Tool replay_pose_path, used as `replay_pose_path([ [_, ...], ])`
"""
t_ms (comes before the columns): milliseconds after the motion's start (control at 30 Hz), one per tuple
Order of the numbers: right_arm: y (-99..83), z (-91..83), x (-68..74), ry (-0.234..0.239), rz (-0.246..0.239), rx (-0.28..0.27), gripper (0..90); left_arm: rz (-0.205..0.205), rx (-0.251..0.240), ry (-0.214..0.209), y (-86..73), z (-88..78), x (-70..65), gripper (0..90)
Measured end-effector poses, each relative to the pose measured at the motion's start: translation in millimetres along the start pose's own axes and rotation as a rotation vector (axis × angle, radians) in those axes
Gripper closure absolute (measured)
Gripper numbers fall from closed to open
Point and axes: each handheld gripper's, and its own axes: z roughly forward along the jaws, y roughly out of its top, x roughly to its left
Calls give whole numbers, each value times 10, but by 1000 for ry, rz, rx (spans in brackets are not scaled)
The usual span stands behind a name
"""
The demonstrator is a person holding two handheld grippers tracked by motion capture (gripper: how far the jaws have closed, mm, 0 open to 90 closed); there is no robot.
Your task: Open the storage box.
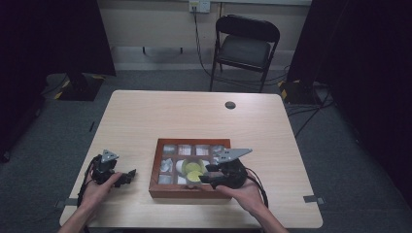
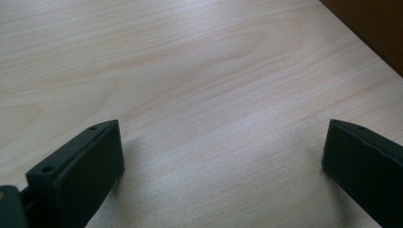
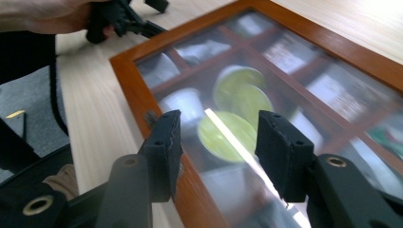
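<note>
while the left gripper (image 1: 127,175) is resting on the table (image 1: 145,116) at 9 o'clock with its jaws wide apart, the right gripper (image 1: 208,174) is hovering with jaws partly apart, holding nothing, over the wooden box (image 1: 154,167) with the green-topped cups (image 3: 228,121) under its glass lid.

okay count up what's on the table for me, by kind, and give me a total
Wooden box with a clear lid: 1
Handheld grippers: 2, the left gripper and the right gripper
Total: 3
Inside the box, yellow-green lidded capsules and white packets show through the lid, too blurred to count.
</note>
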Motion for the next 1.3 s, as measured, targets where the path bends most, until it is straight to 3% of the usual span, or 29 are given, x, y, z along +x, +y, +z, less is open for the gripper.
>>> replay_pose_path([
  [167,83,122,74,32,-25,2,515,0,0,0,0,0,0,0],
  [400,79,242,152,78,-48,29,611,1,0,1,0,0,1,0],
  [433,70,247,164,87,-47,29,658,1,0,1,0,-1,0,0],
  [800,-19,336,198,109,-60,77,721,1,0,0,0,0,0,0],
  [967,-30,359,203,120,-78,80,796,1,1,1,0,0,1,0],
  [1300,-37,368,218,110,-98,84,805,1,0,0,0,0,1,0],
])
